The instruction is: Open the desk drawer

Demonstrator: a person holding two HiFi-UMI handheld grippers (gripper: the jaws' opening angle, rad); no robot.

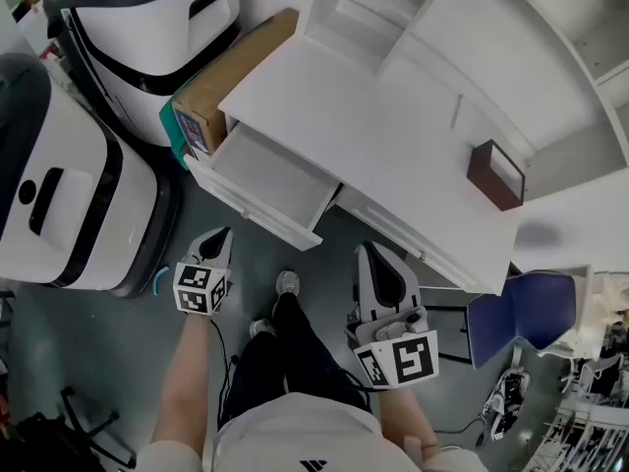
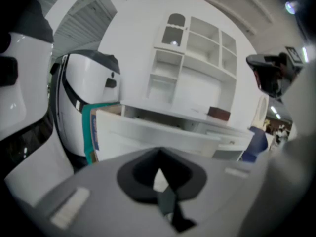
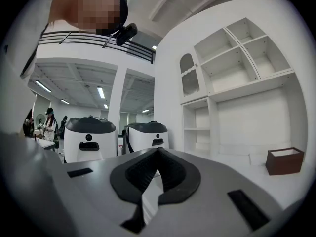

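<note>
The white desk (image 1: 393, 136) has its left drawer (image 1: 263, 183) pulled out, and the inside looks empty. My left gripper (image 1: 220, 236) hovers just in front of that drawer's front panel, a little apart from it, shut with nothing in it. In the left gripper view the open drawer (image 2: 158, 132) lies straight ahead beyond the closed jaws of the left gripper (image 2: 159, 154). My right gripper (image 1: 371, 254) is below the desk's front edge, near the closed right drawer (image 1: 388, 226). Its jaws meet in the right gripper view, so the right gripper (image 3: 158, 151) is shut and holds nothing.
A small brown box (image 1: 494, 173) stands on the desktop at the right. A cardboard box (image 1: 231, 72) leans against the desk's left end. Two large white machines (image 1: 69, 195) stand at the left. A blue chair (image 1: 521, 313) is at the right. The person's legs are below.
</note>
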